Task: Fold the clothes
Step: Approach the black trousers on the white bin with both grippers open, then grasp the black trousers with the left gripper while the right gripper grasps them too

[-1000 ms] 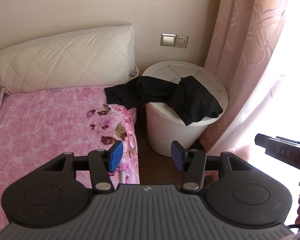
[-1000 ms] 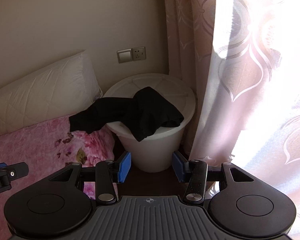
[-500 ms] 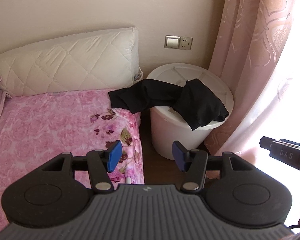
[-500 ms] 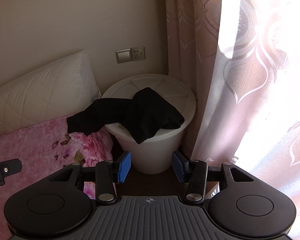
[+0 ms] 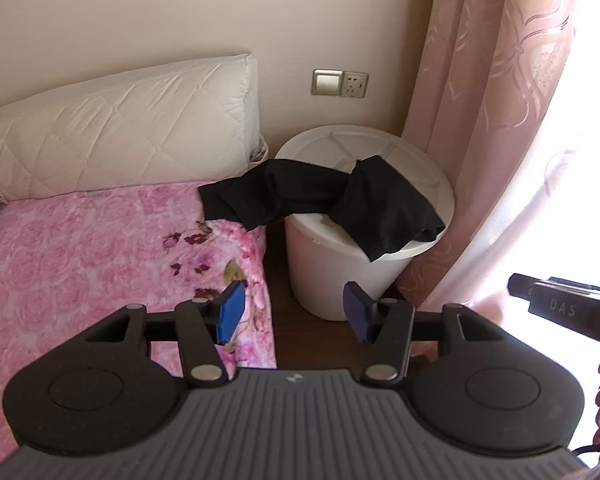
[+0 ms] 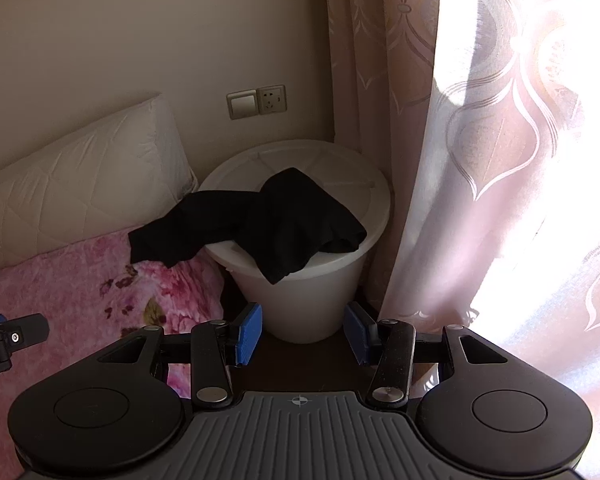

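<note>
Black garment [image 5: 320, 200] is draped across bin [image 5: 380, 280] lid and bed [image 5: 100, 260] corner. Judged soft, light, floppy; best pinched at two edge corners nr the bed end. Left gripper [image 5: 292, 316] & right gripper [image 6: 302, 334] are held apart, nothing gripped.

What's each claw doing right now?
Left claw: open, holding nothing.
Right claw: open, holding nothing.

A home bedroom: a bed with pink floral blanket [image 5: 100, 248], white quilted pillow [image 5: 120, 132], and pink patterned curtains [image 5: 480, 120].
</note>
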The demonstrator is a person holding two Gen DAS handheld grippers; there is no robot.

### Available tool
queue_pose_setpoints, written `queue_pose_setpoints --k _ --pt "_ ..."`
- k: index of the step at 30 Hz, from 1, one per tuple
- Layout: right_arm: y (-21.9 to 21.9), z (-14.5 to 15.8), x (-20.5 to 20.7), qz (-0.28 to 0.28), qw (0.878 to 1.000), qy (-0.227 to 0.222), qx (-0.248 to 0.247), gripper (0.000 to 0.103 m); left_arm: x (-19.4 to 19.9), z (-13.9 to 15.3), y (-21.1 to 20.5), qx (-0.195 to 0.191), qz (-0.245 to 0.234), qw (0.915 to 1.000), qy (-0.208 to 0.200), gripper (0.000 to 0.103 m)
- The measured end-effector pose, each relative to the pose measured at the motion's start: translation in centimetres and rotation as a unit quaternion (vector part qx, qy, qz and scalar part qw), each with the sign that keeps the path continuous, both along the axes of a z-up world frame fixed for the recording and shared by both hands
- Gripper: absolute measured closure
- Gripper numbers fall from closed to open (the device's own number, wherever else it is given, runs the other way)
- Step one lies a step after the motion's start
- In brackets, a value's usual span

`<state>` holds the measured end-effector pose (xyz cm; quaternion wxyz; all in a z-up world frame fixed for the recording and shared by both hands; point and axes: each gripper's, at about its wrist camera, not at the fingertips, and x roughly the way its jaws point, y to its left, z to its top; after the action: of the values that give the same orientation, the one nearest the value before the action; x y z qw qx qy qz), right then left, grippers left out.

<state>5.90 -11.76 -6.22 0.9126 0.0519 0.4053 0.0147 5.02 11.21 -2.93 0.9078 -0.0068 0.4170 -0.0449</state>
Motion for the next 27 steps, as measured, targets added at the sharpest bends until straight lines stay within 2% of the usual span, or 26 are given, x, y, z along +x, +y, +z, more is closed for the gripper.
queue_pose_setpoints --k 14,20,27 --pt "-0.1 -0.9 3.6 0.009 1.0 0.01 -0.002 0.054 3.3 -1.2 0.1 -0.04 0.012 0.9991 -0.002 0.062" --pt "-0.4 -1.8 6.6 0.02 1.0 0.019 -0.001 0.054 6.2 -2.2 -0.4 -0.023 0.033 0.9992 0.003 0.062" --pt "-1.4 -3.0 11.3 0.021 0.999 0.036 -0.005 0.054 10.8 -4.0 -2.2 0.011 0.023 0.9994 0.023 0.061"
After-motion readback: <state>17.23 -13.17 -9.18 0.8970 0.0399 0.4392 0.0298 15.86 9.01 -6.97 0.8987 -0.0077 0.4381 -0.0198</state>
